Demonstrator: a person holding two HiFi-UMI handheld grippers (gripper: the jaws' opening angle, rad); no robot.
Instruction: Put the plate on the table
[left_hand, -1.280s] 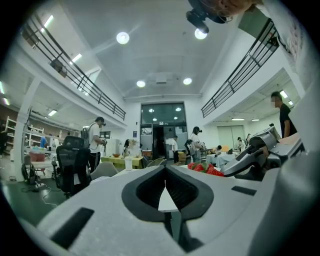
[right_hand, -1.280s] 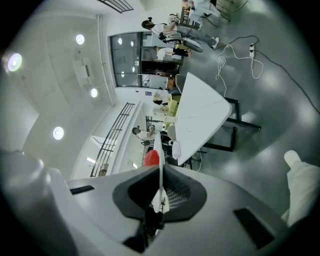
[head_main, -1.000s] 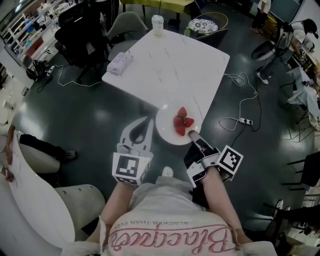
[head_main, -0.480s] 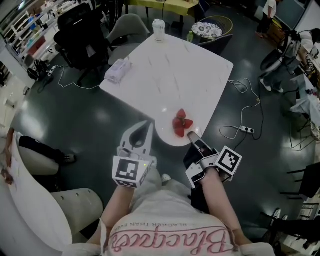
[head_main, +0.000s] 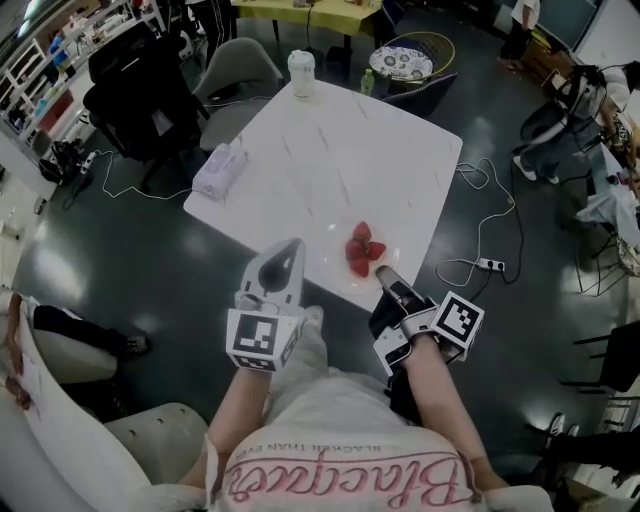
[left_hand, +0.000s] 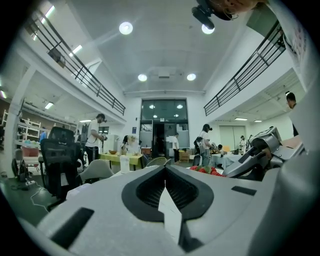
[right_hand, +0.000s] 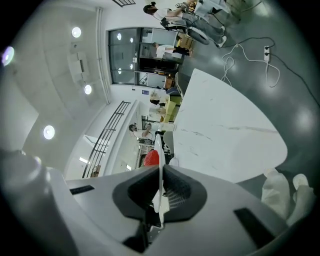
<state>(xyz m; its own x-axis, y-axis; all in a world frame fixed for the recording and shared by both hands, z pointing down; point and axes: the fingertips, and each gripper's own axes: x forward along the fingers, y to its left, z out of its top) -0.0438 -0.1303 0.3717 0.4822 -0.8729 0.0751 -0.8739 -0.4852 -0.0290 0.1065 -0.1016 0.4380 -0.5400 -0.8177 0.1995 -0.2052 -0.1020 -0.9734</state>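
Observation:
In the head view a white plate (head_main: 338, 264) carrying three strawberries (head_main: 362, 248) sits over the near edge of the white marble table (head_main: 330, 150). I cannot tell whether it rests on the top. My right gripper (head_main: 384, 272) is shut on the plate's near rim. The right gripper view shows that rim edge-on (right_hand: 158, 200) between the closed jaws of the right gripper (right_hand: 161, 172), with a strawberry (right_hand: 151, 158) behind. My left gripper (head_main: 292, 245) hovers just left of the plate, shut and empty. Seen from the left gripper view, its jaws (left_hand: 165, 172) are closed and the strawberries (left_hand: 205, 170) lie to the right.
A pale cup (head_main: 301, 72) stands at the table's far corner and a folded cloth (head_main: 220, 168) at its left corner. Chairs (head_main: 240, 62) and a black office chair (head_main: 130, 95) ring the far side. A cable with a power strip (head_main: 488, 264) lies on the floor at the right.
Both grippers and the plate have moved forward, so the plate now lies further over the table's near edge. The right gripper's hold on the rim is unchanged.

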